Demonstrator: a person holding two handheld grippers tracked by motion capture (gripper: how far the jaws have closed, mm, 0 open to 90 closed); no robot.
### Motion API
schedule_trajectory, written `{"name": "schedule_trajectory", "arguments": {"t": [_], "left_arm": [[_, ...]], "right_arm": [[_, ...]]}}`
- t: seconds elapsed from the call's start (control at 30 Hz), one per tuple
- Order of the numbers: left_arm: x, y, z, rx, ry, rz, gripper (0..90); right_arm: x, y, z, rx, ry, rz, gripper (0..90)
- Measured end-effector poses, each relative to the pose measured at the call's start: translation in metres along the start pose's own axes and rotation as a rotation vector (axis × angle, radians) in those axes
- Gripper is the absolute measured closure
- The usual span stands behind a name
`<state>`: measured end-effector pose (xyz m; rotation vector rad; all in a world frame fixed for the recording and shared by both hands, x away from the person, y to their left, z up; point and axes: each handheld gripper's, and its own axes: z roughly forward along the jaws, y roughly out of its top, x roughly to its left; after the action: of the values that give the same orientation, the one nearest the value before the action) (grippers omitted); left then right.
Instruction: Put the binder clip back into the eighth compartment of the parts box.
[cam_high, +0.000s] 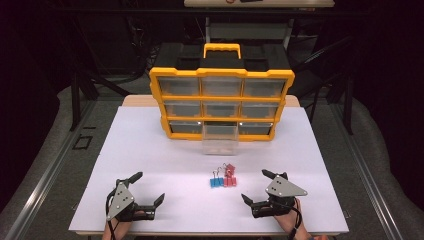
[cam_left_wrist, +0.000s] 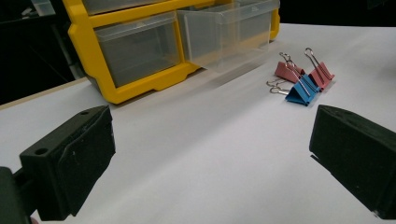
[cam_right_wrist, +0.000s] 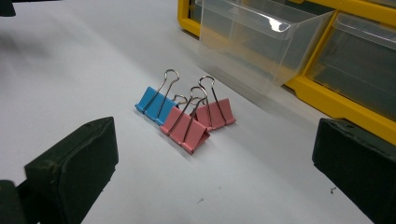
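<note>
Three binder clips (cam_high: 223, 178) midway between left gripper (cam_high: 149, 188) and right gripper (cam_high: 255, 186), jaws spread, empty.

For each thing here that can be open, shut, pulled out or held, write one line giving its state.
Left gripper: jaws open, holding nothing.
Right gripper: jaws open, holding nothing.
Bottom middle drawer: pulled out onto the table.
Other drawers: pushed in.
Binder clips: lying loose, ungripped.

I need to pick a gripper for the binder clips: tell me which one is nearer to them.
Right. The right gripper sits just right of the binder clips, slightly nearer the person. The left gripper lies farther off, to their left.
</note>
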<state>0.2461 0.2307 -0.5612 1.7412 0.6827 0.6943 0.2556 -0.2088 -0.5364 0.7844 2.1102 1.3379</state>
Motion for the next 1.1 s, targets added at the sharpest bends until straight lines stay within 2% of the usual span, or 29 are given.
{"name": "schedule_trajectory", "arguments": {"t": [0.57, 0.8, 1.1], "left_arm": [[-0.001, 0.001, 0.0, 0.004, -0.002, 0.004, 0.1], [0.0, 0.001, 0.001, 0.004, -0.004, 0.001, 0.1], [-0.001, 0.001, 0.001, 0.004, -0.004, 0.0, 0.1]], "right_arm": [[0.001, 0.009, 0.019, 0.033, 0.062, -0.002, 0.0], [0.0, 0.012, 0.027, 0.042, 0.088, 0.013, 0.0], [-0.001, 0.018, 0.045, 0.076, 0.136, 0.019, 0.2]]}}
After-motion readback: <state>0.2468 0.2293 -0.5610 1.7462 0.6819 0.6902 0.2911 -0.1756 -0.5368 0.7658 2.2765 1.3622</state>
